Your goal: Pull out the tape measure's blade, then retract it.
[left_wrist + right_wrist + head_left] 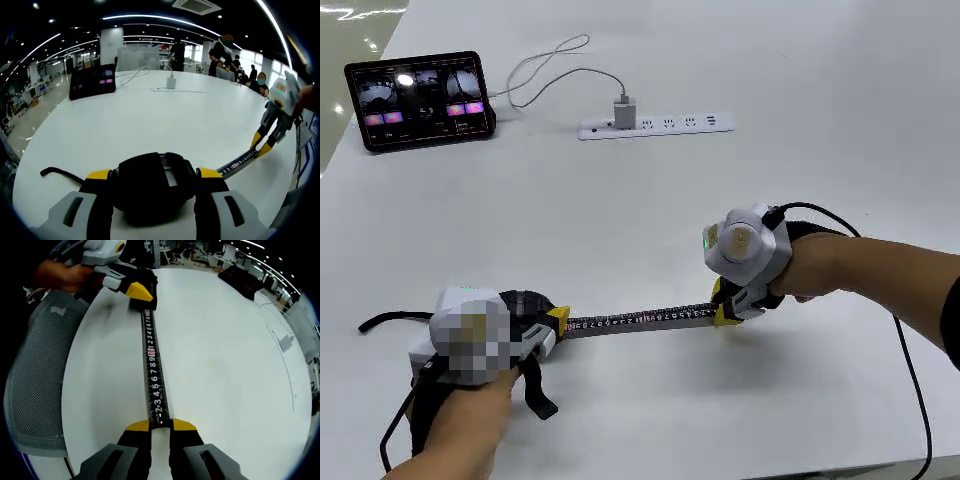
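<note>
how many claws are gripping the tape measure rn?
2. The left claw clamps the black case; the right claw pinches the tip of the extended blade, to the case's right in the head view.

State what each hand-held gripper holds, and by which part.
Left hand-held gripper clamps the tape measure case by its sides; right hand-held gripper pinches the blade at its tip.

an open-plan office or lab hall: long ceiling light strips, a big white table with a tablet and power strip (charger plugged in), people standing beyond, a mesh chair.
</note>
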Demonstrator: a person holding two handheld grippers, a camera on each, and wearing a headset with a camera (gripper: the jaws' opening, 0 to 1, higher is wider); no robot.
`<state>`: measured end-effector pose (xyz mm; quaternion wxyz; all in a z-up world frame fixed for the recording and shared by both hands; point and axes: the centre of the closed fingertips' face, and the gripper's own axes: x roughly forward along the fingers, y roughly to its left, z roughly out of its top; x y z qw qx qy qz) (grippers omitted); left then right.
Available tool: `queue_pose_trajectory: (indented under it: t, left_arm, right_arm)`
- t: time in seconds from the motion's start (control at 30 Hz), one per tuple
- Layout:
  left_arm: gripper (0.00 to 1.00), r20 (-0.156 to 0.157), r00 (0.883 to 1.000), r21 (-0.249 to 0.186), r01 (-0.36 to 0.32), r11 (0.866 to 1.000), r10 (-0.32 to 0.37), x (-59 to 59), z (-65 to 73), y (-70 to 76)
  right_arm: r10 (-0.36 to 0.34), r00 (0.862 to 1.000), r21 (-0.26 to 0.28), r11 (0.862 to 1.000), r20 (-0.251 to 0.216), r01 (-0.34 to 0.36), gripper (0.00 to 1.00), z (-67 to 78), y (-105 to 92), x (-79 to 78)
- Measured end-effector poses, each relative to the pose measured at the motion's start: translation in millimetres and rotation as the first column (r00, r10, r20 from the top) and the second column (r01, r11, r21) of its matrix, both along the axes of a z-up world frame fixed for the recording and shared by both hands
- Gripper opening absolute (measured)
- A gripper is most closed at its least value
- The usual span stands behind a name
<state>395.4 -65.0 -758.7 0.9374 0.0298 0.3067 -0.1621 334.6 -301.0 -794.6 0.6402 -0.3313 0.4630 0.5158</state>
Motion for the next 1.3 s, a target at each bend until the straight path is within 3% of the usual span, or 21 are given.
queue_pose_trajectory:
  t: [0.27, 0.37, 0.8, 1.3]
  left_arm:
    - [0.61, 0.002, 1.000, 0.000, 0.001, 1.000, -0.001, 0.4, 0.0, -0.3]
    - [0.61, 0.001, 1.000, 0.000, 0.002, 1.000, -0.002, 0.7, 0.1, -0.5]
    - [0.61, -0.004, 1.000, -0.001, -0.001, 1.000, 0.001, 0.7, -0.4, -0.4]
    - [0.62, -0.006, 1.000, -0.004, 0.003, 1.000, -0.003, 1.4, -1.0, -0.6]
  right_arm:
    - [-0.009, 1.000, -0.006, 1.000, 0.004, 0.009, 0.08, -0.2, 2.7, 1.0]
    - [0.024, 1.000, -0.007, 1.000, 0.013, -0.024, 0.08, 0.0, 4.0, 0.9]
    - [0.014, 1.000, -0.022, 1.000, -0.014, -0.015, 0.09, 0.6, 7.1, 1.6]
    - [0.017, 1.000, -0.043, 0.999, -0.008, -0.017, 0.09, -0.2, 10.9, 2.0]
